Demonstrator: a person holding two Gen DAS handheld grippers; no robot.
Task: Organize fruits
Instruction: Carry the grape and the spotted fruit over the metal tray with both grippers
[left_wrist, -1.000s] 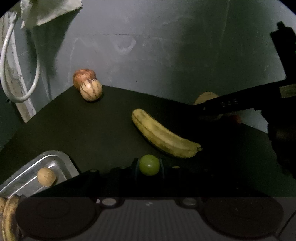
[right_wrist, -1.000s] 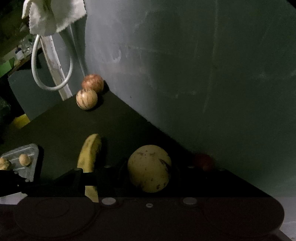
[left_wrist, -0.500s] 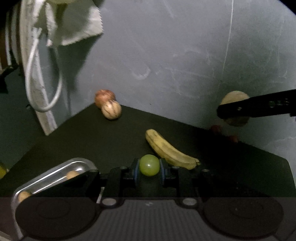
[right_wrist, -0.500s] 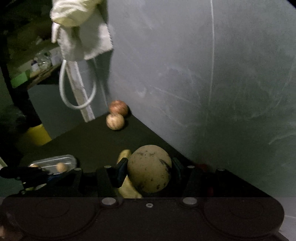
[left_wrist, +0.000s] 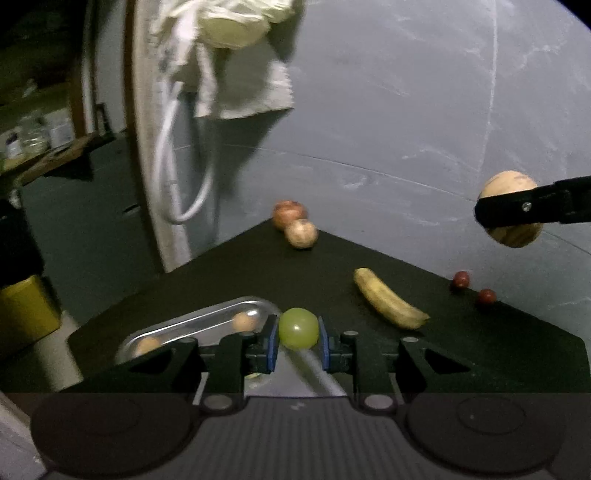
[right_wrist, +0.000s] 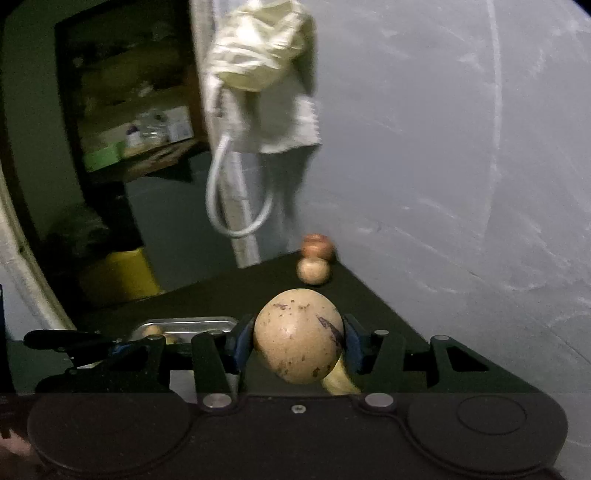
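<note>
Change: both grippers have risen off the black tabletop (left_wrist: 258, 266) with their fruit; the view now looks down on it from higher, and more of the shiny metal tray (left_wrist: 177, 325) shows.
Left gripper (left_wrist: 298, 338): clenched on a small round green grape (left_wrist: 298, 328), held just beside the tray's near-right corner.
Right gripper (right_wrist: 299, 347): grasping a large pale speckled round melon (right_wrist: 299, 345), carried in the air, well apart from the tray, over on the wall side.
Meaning: two fruits are picked and in transit; judging by what already lies there, the tray looks like the drop-off, and the grape is nearest to it.
Count in tray: two small tan round fruits (left_wrist: 243, 321) visible.
Count on tabletop: one yellow spotted banana (left_wrist: 388, 304) right of the tray; two small red round fruits (left_wrist: 461, 278) beyond the banana; one reddish apple-like fruit (left_wrist: 289, 213) touching one striped tan round fruit (left_wrist: 301, 233) at the far corner, well apart from the tray.
Remaining: five fruits unsorted.
</note>
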